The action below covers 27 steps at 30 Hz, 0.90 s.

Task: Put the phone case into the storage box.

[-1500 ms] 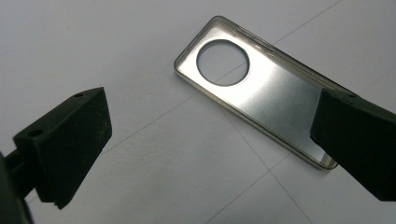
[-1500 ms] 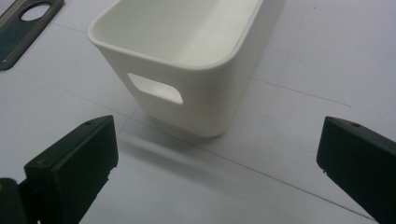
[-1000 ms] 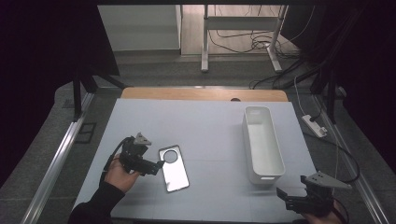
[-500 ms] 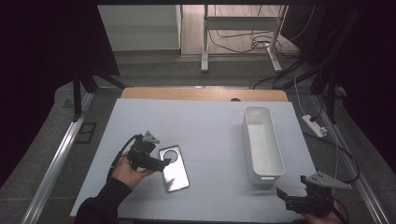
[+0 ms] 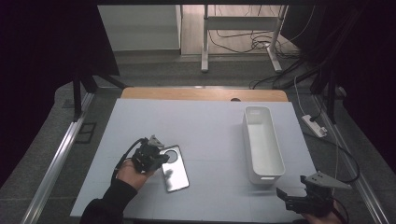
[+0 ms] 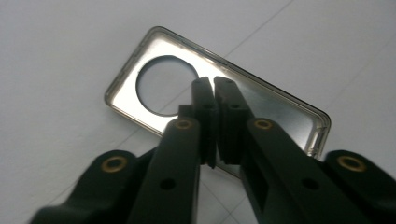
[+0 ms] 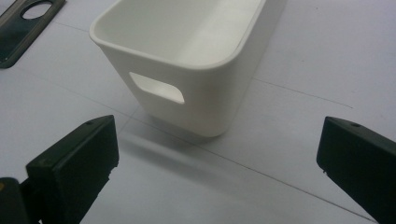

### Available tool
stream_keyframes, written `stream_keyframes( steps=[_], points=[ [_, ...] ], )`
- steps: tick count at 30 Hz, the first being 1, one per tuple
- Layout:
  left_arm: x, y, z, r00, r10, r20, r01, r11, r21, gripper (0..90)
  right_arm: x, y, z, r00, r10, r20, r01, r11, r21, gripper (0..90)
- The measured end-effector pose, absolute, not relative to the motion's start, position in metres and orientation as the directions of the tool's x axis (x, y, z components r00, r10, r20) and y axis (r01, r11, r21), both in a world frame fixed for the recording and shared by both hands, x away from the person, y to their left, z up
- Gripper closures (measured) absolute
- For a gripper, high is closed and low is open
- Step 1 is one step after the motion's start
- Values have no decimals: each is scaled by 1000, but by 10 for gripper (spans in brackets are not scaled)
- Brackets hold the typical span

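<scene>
Now your left gripper (image 5: pixel 156 157) sits farther along the table than a second ago, its tips arrived over the near corner of the clear phone case (image 5: pixel 175 169) by the round camera hole; the case itself lies where it lay, flat on the white table (image 5: pixel 205 126). In the left gripper view your jaws stand pressed almost together, just a thin slit between the pads (image 6: pixel 204 116), poised above the case (image 6: pixel 280 114) right beyond the round cutout, and you cannot tell from here whether the tips touch the plastic or hover just clear. Nothing is pinched, so the approach looks done and the grasp itself is what is left: you would need to spread the jaws and catch the raised rim. Your right gripper (image 5: pixel 299 201) waits well off to the side, jaws spread wide and empty, with the white bin (image 7: pixel 187 56) just ahead of it and the case off to its far left
</scene>
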<state>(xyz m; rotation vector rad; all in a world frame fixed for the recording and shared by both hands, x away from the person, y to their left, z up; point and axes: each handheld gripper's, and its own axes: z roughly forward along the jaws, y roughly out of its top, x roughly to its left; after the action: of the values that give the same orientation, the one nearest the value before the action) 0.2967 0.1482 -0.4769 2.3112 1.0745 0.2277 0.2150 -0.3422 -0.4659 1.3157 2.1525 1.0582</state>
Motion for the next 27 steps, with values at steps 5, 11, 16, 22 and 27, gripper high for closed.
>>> stream_keyframes(
  steps=[5, 11, 16, 22, 27],
  points=[
    [294, 146, -486, 670, 738, -83, 650, -529, 546, 893, 215, -342, -466, -476, 878, 44, 571, 272, 774, 0],
    [288, 145, -496, 664, 744, -82, 657, -527, 538, 893, 215, -341, -466, -480, 876, 37, 568, 278, 775, 0],
    [284, 144, -502, 655, 749, -96, 669, -516, 535, 893, 214, -341, -466, -482, 875, 36, 567, 280, 775, 0],
    [278, 142, -509, 652, 751, -103, 678, -517, 524, 893, 214, -341, -466, -484, 875, 31, 564, 285, 775, 0],
    [274, 140, -514, 653, 749, -111, 684, -521, 509, 893, 214, -341, -466, -486, 873, 33, 563, 284, 776, 0]
  ],
)
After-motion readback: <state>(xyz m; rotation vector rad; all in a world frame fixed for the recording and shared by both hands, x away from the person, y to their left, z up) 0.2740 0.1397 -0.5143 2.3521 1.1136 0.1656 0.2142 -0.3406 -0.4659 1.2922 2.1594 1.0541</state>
